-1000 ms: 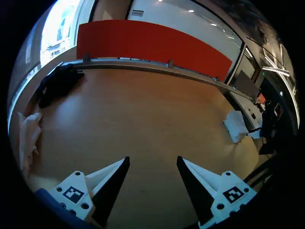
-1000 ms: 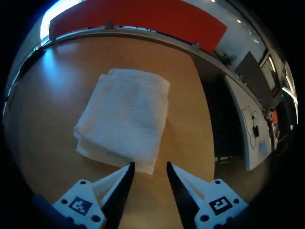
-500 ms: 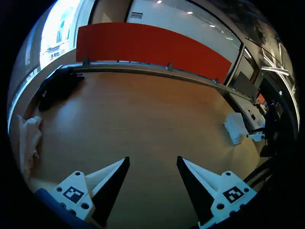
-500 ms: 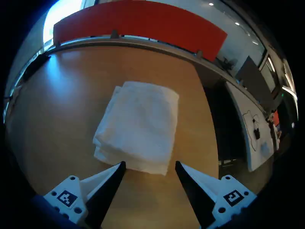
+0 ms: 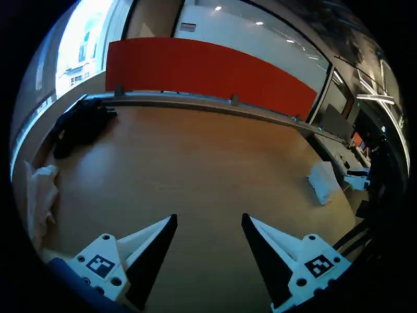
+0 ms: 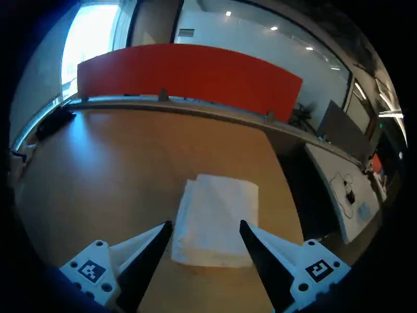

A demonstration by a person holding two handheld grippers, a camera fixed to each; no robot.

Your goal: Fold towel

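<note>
Pulling our right tool (image 6: 205, 223) back, spread apart like the left tool (image 5: 209, 216), we left the towel (image 6: 219, 208) folded, seemingly done.

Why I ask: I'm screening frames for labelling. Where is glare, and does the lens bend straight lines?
Left gripper view: the window is blown out, and the red partition bows into an arc. Right gripper view: the window glares too, casting a bluish sheen on the table; the towel looks sharp.
</note>
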